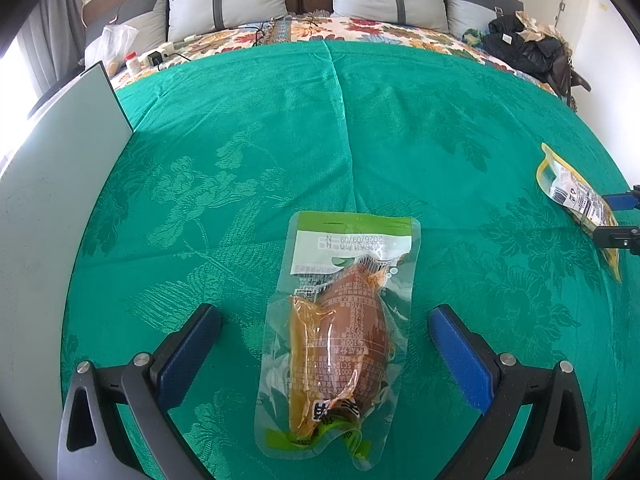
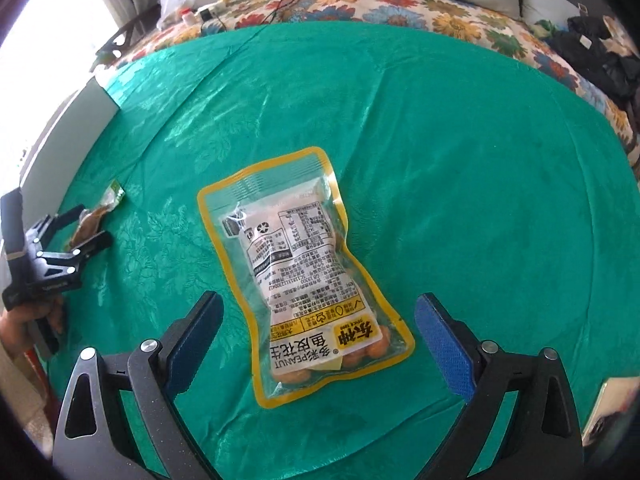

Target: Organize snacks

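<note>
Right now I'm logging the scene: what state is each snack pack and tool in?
Green-topped pack: sealed, lying flat on the green cloth, label side down.
Yellow-edged peanut pack: sealed, flat, back label up.
Left tool: open, straddling the green-topped pack.
Right tool: open, straddling the peanut pack.

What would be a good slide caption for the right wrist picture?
Open right hand-held gripper straddles a yellow-edged peanut packet lying flat on a green cloth.
</note>
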